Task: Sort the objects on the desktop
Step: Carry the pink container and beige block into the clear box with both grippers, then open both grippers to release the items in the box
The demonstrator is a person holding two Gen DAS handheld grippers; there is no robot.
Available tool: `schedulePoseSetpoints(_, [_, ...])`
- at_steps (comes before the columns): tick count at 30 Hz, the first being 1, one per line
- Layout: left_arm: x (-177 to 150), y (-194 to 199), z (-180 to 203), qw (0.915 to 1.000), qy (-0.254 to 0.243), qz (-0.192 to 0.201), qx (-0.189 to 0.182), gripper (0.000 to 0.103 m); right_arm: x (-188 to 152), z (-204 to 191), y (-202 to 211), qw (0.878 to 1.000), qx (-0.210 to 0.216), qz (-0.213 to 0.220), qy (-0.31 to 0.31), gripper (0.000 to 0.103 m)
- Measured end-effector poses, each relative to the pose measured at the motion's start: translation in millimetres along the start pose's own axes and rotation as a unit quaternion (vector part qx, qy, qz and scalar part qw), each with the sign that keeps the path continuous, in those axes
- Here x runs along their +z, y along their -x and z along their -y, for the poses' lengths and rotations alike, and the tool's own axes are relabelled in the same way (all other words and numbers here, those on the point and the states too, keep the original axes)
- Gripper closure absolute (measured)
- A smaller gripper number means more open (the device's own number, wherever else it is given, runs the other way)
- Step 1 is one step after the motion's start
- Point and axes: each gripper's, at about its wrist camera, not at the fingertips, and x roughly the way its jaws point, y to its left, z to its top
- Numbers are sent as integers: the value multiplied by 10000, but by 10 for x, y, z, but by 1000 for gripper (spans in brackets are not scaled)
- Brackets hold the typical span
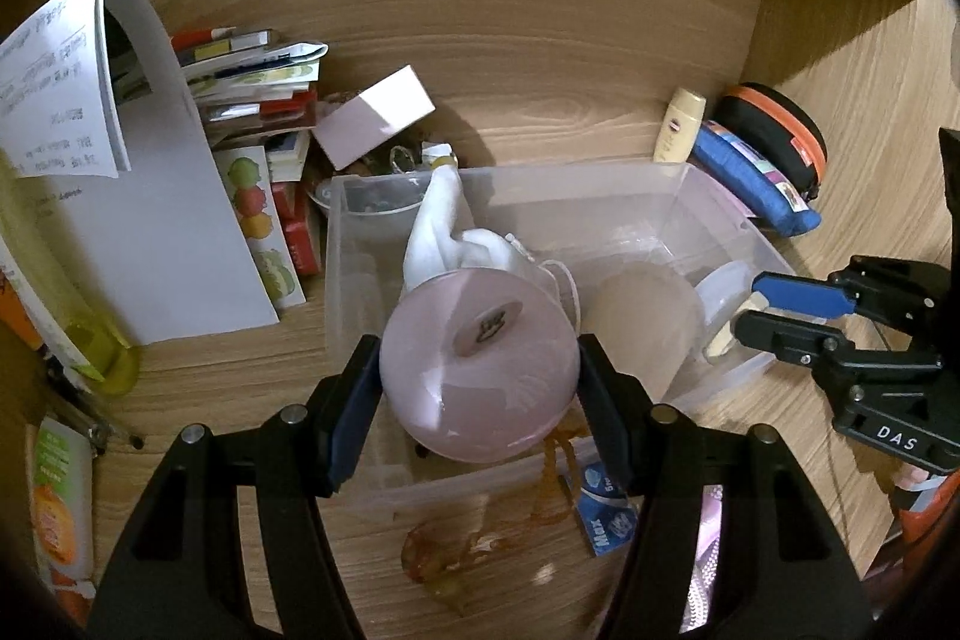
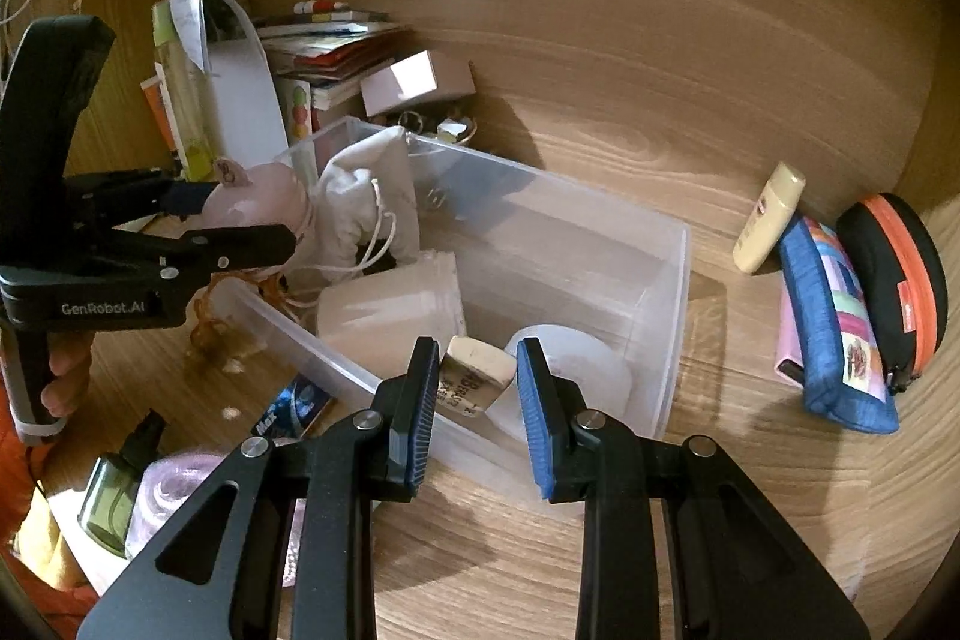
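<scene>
**Pink jar and eraser over the bin**

Pink jar (image 1: 480, 370) clamped in left gripper (image 1: 480, 376), above clear bin (image 1: 708, 172) at its 7 o'clock corner. Right gripper (image 2: 474, 400) pinches eraser (image 2: 477, 376) over the 4 o'clock end (beside white tub (image 2: 390, 310)). Placing step; next, probably lower and release.

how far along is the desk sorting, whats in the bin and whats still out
Partly done. Done: the clear bin already holds a white jar and a drawstring pouch. In hand: the left gripper carries a pink jar, the right gripper an eraser, both over the bin. Left: lotion bottle, blue pencil case.
</scene>
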Motion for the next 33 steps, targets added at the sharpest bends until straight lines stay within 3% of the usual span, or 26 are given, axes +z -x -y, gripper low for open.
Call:
schedulePoseSetpoints(7, [-12, -13, 23, 9998, -128, 0, 128, 40, 12, -2, -19, 10000, 12, -13, -34, 78])
schedulePoseSetpoints(22, [-21, 4, 20, 9999, -107, 7, -7, 40, 10, -60, -28, 9998, -193, 29, 21, 78])
schedulePoseSetpoints(24, [-22, 25, 31, 9999, -132, 31, -76, 40, 11, -63, -6, 9999, -166, 32, -4, 72])
schedulePoseSetpoints(27, [-26, 60, 55, 9994, -169, 61, -297, 32, 11, -71, 64, 9996, -239, 124, -26, 55])
schedulePoseSetpoints(33, [-22, 180, 119, 9990, -268, 261, -232, 26, 5, -91, 248, 9986, -407, 326, -100, 29])
